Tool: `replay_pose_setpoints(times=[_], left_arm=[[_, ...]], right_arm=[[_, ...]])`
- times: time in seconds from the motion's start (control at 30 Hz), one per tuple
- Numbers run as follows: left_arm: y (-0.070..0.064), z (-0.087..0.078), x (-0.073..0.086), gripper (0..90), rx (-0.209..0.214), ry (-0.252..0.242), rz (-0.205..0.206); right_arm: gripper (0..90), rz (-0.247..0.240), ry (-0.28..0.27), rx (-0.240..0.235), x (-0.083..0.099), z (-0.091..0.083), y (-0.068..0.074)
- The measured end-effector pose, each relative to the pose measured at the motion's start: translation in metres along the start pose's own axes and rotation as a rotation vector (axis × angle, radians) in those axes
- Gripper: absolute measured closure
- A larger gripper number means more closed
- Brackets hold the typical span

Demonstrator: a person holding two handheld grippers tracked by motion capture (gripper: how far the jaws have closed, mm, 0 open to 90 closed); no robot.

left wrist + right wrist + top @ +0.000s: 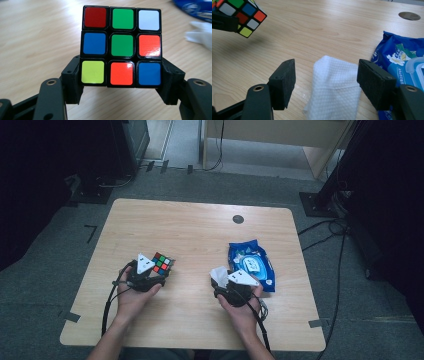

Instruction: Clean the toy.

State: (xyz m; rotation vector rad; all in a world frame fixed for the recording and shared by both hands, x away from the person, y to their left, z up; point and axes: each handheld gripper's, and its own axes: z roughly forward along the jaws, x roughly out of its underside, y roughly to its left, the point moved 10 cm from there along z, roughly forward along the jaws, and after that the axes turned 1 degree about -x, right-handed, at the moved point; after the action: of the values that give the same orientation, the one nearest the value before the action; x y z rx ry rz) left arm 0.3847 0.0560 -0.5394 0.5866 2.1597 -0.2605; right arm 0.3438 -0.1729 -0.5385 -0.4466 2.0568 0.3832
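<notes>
White wipe between spread right gripper jaws, near table's right edge.
Close squarely on wipe mid-fold; left gripper clamped on cube, held off surface, steady.

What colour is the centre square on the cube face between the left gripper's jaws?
Green, on the cube; clearest in the left gripper view.

In the right gripper view, the picture's edge cuts off the Rubik's cube at top left and the wet-wipes pack at right. The white wipe runs past the bottom edge.
</notes>
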Motion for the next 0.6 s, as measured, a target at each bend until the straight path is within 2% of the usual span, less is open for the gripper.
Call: replay_pose_setpoints(times=[0.1,0.23,0.27,0.3,0.37,0.47,0.6], left_arm=[[0.007,0.003,0.004,34.2,-0.019,0.030,-0.038],[0.007,0.007,0.007,34.2,-0.040,0.061,-0.043],[0.007,0.009,0.008,34.2,-0.043,0.072,-0.050],[0.007,0.010,0.009,34.2,-0.045,0.080,-0.060],[0.009,0.012,0.011,34.2,-0.051,0.101,-0.074],[0.010,0.016,0.015,34.2,-0.059,0.136,-0.077],[0.010,0.018,0.016,34.1,-0.066,0.153,-0.083]], right_arm=[[38.5,0.007,-0.017,-0.025,-0.002,-0.001,0.002],[37.9,0.024,-0.033,-0.027,-0.005,-0.004,0.001],[35.4,0.026,-0.035,-0.032,-0.005,-0.004,0.001],[24.3,0.022,-0.035,-0.013,-0.005,-0.003,0.000],[16.0,0.015,-0.010,0.037,-0.002,-0.001,-0.003],[15.9,0.004,0.008,0.062,0.002,0.000,-0.004],[15.8,-0.010,0.008,0.089,0.002,-0.001,-0.003]])
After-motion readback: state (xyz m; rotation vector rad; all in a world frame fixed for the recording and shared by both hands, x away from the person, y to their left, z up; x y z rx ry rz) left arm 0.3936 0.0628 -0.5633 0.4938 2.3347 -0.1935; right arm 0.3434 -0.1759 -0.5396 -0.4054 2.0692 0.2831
